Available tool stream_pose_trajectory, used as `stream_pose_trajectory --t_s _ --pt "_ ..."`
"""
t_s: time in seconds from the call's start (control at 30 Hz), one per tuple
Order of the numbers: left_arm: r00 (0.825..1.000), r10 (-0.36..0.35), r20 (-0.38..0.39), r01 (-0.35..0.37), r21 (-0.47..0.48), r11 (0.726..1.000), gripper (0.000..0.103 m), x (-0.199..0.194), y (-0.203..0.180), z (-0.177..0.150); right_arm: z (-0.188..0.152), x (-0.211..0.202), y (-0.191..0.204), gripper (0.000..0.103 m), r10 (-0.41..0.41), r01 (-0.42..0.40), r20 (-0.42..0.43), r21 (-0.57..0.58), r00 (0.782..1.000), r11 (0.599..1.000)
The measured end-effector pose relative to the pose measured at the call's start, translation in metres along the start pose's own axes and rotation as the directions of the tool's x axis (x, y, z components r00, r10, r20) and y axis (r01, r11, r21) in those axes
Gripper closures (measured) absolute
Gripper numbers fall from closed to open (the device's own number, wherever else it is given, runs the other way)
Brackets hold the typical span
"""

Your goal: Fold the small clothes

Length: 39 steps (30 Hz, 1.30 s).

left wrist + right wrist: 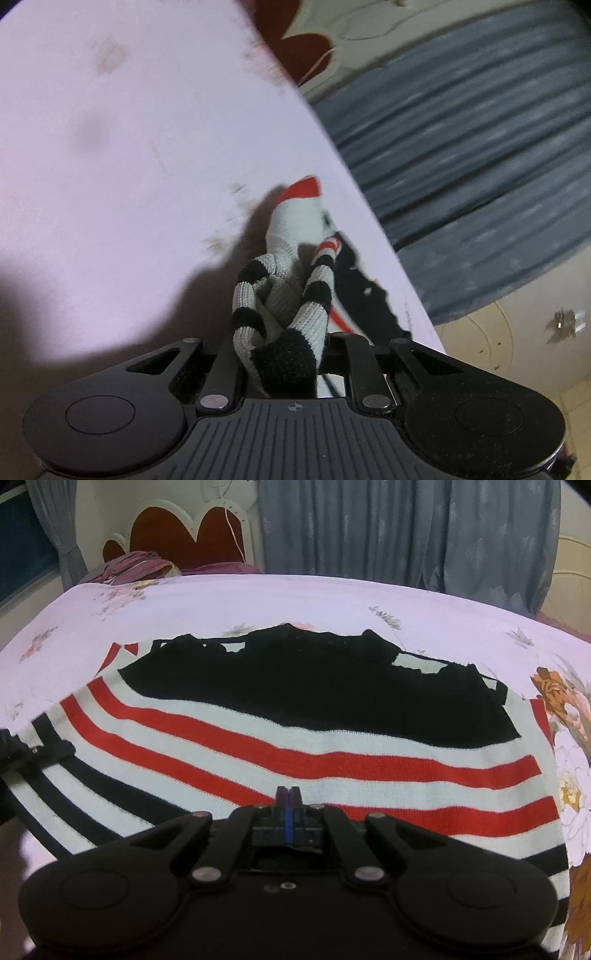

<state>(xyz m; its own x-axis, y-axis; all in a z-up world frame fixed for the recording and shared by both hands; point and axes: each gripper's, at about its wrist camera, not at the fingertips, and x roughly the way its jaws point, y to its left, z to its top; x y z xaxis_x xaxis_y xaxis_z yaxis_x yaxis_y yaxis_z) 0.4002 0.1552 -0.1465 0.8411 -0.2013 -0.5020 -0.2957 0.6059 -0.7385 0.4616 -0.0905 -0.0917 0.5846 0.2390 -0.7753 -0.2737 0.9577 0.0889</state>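
A small knit sweater (332, 753) with a black top and red, white and black stripes lies spread on the bed. In the left wrist view my left gripper (284, 354) is shut on a bunched black-and-white striped part of the sweater (280, 306), lifted off the sheet. In the right wrist view my right gripper (289, 797) is shut with its pads together, empty, just above the sweater's lower stripes. The left gripper (22, 753) shows at the far left edge, at the sweater's striped edge.
The bed sheet (295, 602) is pale pink with flower prints. A red heart-shaped headboard (192, 535) and purple bedding (133, 568) lie at the far end. Grey curtains (406, 528) hang behind the bed. The bed edge (332, 155) runs diagonally in the left wrist view.
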Motion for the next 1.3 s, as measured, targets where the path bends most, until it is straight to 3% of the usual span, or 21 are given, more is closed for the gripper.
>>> stream_pose_trajectory --t_s 0.17,0.33,0.5,0.57,0.63,0.67,0.7,0.73,0.77,0.8,0.87,0.93,1.0,1.07,1.13,1.2,1.23,1.3 --pt "1.000 -0.015 0.018 0.012 0.158 0.987 0.089 -0.005 -0.072 -0.007 0.002 -0.027 -0.042 0.094 0.106 -0.117 0.080 0.150 0.991 0.982" --pt "1.000 0.007 -0.026 0.003 0.350 0.937 0.089 0.001 -0.162 -0.047 -0.006 -0.069 -0.121 0.093 0.095 -0.153 0.192 0.315 0.977 0.937" --pt "0.991 0.035 -0.127 0.039 0.537 0.843 0.089 0.023 -0.234 -0.122 -0.021 -0.099 -0.196 0.093 0.043 -0.139 0.232 0.416 0.972 0.899" --pt "0.980 0.078 -0.184 0.047 0.595 0.802 0.089 0.037 -0.247 -0.160 -0.031 -0.106 -0.217 0.093 0.032 -0.135 0.232 0.442 0.972 0.887" --pt "0.956 0.174 -0.236 0.025 0.658 0.753 0.088 0.062 -0.254 -0.200 -0.042 -0.110 -0.237 0.091 0.035 -0.136 0.219 0.466 0.975 0.874" --pt "0.942 0.232 -0.242 0.004 0.698 0.716 0.078 0.073 -0.256 -0.219 -0.045 -0.110 -0.242 0.089 0.039 -0.137 0.210 0.475 0.977 0.869" --pt "0.945 0.245 -0.217 -0.003 0.743 0.669 0.067 0.074 -0.261 -0.234 -0.050 -0.110 -0.249 0.083 0.048 -0.144 0.204 0.488 0.978 0.861" --pt "0.951 0.223 -0.213 0.021 0.766 0.643 0.034 0.068 -0.266 -0.242 -0.052 -0.110 -0.254 0.070 0.052 -0.149 0.203 0.498 0.978 0.854" --pt "0.950 0.186 -0.252 0.074 0.759 0.647 0.023 0.061 -0.269 -0.244 -0.055 -0.111 -0.260 0.059 0.054 -0.157 0.210 0.511 0.976 0.845" --pt "0.949 0.164 -0.269 0.098 0.747 0.657 0.023 0.046 -0.270 -0.245 -0.057 -0.114 -0.263 0.043 0.061 -0.176 0.229 0.520 0.971 0.836" --pt "0.953 0.138 -0.270 0.114 0.741 0.662 0.024 0.025 -0.272 -0.233 -0.056 -0.116 -0.270 0.045 0.098 -0.219 0.251 0.519 0.963 0.826" --pt "0.966 0.078 -0.246 0.124 0.707 0.697 0.028 -0.002 -0.264 -0.204 -0.052 -0.112 -0.272 0.051 0.149 -0.263 0.252 0.515 0.956 0.816" --pt "0.980 0.081 -0.182 0.068 0.688 0.723 0.037 -0.017 -0.257 -0.175 -0.049 -0.109 -0.267 0.052 0.200 -0.302 0.248 0.498 0.948 0.813" --pt "0.988 0.116 -0.100 -0.015 0.686 0.727 0.041 -0.020 -0.240 -0.147 -0.046 -0.099 -0.256 0.052 0.244 -0.326 0.226 0.482 0.943 0.813" --pt "0.981 0.184 -0.060 -0.099 0.662 0.743 0.049 -0.011 -0.218 -0.117 -0.042 -0.088 -0.245 0.052 0.275 -0.339 0.202 0.475 0.940 0.812" --pt "0.974 0.220 -0.058 -0.131 0.647 0.751 0.056 0.002 -0.203 -0.100 -0.037 -0.077 -0.235 0.056 0.290 -0.339 0.176 0.466 0.941 0.817" --pt "0.969 0.237 -0.066 -0.139 0.651 0.747 0.066 0.008 -0.197 -0.097 -0.035 -0.072 -0.232 0.060 0.298 -0.342 0.167 0.460 0.940 0.819" --pt "0.964 0.249 -0.096 -0.131 0.644 0.753 0.068 0.024 -0.185 -0.093 -0.028 -0.065 -0.223 0.062 0.292 -0.320 0.132 0.441 0.947 0.839"
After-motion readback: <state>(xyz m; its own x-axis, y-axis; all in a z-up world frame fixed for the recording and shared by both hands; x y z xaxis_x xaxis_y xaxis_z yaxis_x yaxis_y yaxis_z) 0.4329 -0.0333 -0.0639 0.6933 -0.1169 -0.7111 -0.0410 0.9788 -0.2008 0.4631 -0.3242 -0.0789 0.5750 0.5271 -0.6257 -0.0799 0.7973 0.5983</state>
